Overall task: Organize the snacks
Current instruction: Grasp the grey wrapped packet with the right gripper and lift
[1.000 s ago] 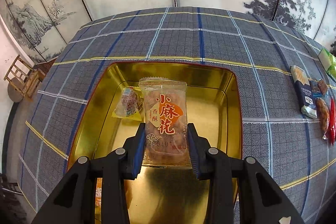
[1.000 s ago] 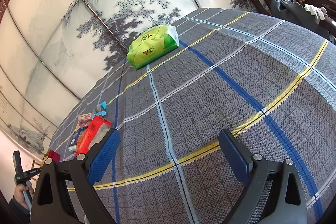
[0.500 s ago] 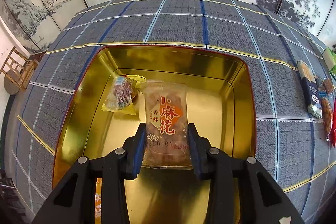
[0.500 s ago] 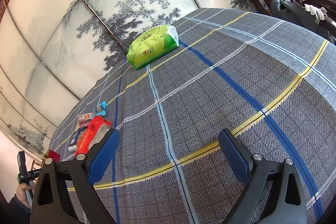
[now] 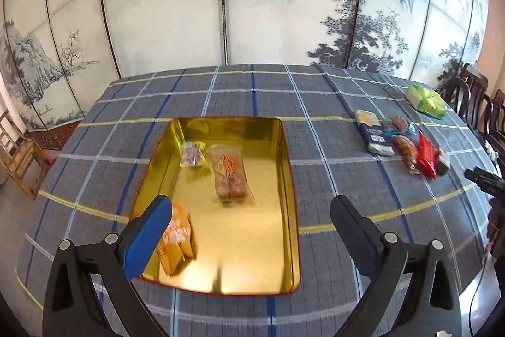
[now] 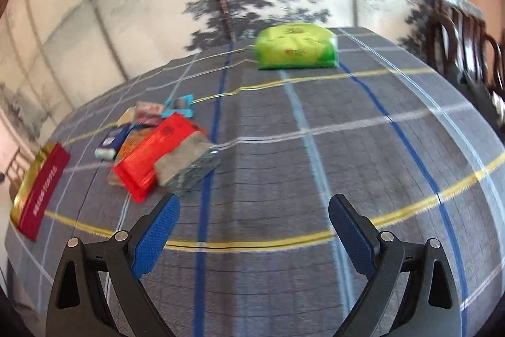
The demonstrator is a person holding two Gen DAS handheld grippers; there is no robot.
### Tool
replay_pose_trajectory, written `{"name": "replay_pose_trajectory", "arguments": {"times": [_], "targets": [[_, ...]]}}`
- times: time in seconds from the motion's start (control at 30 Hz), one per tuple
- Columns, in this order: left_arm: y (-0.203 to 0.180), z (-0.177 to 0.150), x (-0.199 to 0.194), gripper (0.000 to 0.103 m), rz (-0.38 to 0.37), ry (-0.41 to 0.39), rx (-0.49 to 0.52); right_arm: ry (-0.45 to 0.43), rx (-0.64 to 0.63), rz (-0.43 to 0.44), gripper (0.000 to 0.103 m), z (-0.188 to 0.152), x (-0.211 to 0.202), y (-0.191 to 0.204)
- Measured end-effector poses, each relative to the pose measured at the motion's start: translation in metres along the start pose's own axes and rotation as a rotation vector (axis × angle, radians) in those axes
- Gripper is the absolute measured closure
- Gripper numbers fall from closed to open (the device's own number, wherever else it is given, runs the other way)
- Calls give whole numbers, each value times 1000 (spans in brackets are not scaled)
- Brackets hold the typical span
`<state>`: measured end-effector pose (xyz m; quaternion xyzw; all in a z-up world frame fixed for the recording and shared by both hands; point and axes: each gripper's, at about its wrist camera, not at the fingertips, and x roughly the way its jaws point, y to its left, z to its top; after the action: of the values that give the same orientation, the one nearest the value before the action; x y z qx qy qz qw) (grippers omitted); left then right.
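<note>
Clear twist pkt [image 5: 229,176] dropped in gold tin [image 5: 288,179]; L gripper [image 5: 251,212] just opened, R gripper [image 6: 254,215] open, both empty.

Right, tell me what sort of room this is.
Probably a dining room in a home or restaurant: a large table under a plaid tablecloth, dark wooden chairs along its edge, and a painted folding screen of ink landscapes standing behind it.

Left hand-held gripper [image 5: 251,218] jaws just opened wide, nothing between; right hand-held gripper [image 6: 254,218] spread wide, empty.
</note>
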<state>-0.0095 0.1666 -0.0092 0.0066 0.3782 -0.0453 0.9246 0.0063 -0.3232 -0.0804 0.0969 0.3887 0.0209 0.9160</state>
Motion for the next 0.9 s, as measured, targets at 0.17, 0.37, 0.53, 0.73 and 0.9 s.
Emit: {"name": "replay_pose_trajectory", "arguments": {"times": [0.17, 0.37, 0.53, 0.73, 0.9], "targets": [[-2, -55, -18, 4, -71, 36, -44, 70, -206, -21, 8, 19, 31, 45], [-9, -103, -22, 4, -138, 103, -82, 103, -255, 0, 8, 39, 59, 55], [-12, -115, -22, 4, -157, 124, -102, 147, -304, 39, 9, 42, 80, 59], [-17, -116, -20, 4, -170, 134, -122, 146, -245, 106, 38, 38, 75, 52], [-27, -113, -24, 4, -173, 112, -89, 117, -279, 71, 39, 29, 52, 59]]}}
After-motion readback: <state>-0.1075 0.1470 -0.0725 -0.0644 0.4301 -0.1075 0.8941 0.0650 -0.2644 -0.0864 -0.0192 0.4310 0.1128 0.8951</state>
